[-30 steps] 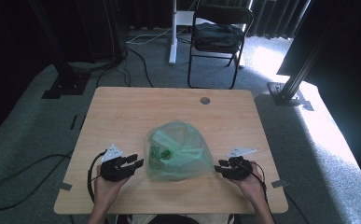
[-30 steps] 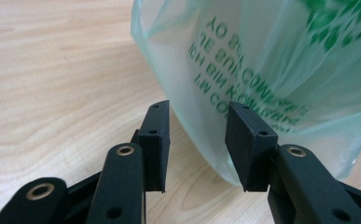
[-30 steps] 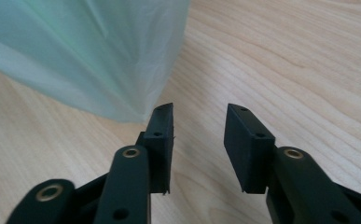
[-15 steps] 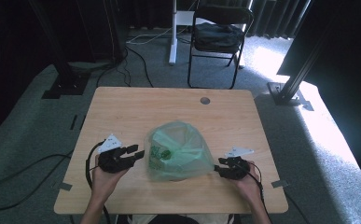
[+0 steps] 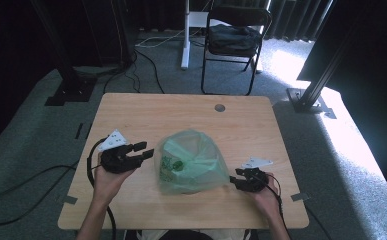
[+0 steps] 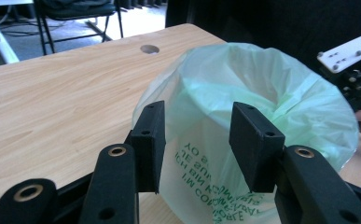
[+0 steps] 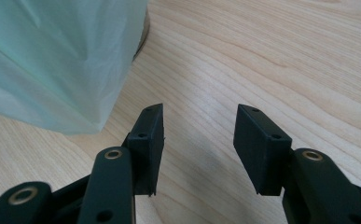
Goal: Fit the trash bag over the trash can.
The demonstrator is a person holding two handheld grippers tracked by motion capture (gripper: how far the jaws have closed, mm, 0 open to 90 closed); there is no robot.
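Green bag [image 6: 243,140] with mirrored, unreadable green print

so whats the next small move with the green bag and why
Probably bring the left gripper forward to the green bag rim and close on it. Both grippers' jaws have just been opening, nothing between them; the right gripper sits low beside the bag.

Green plastic bag [image 5: 191,161] sits mid-table w/ its mouth open upward, green print on the side facing the person. Left gripper [image 5: 140,150] is just beside the bag's left edge, jaws apart (just been opening), nothing between them. Right gripper [image 5: 234,179] is at the bag's lower right corner, low over the wooden table [image 5: 181,112], jaws also opening, empty. Black folding chair [image 5: 235,35] stands beyond the far edge.
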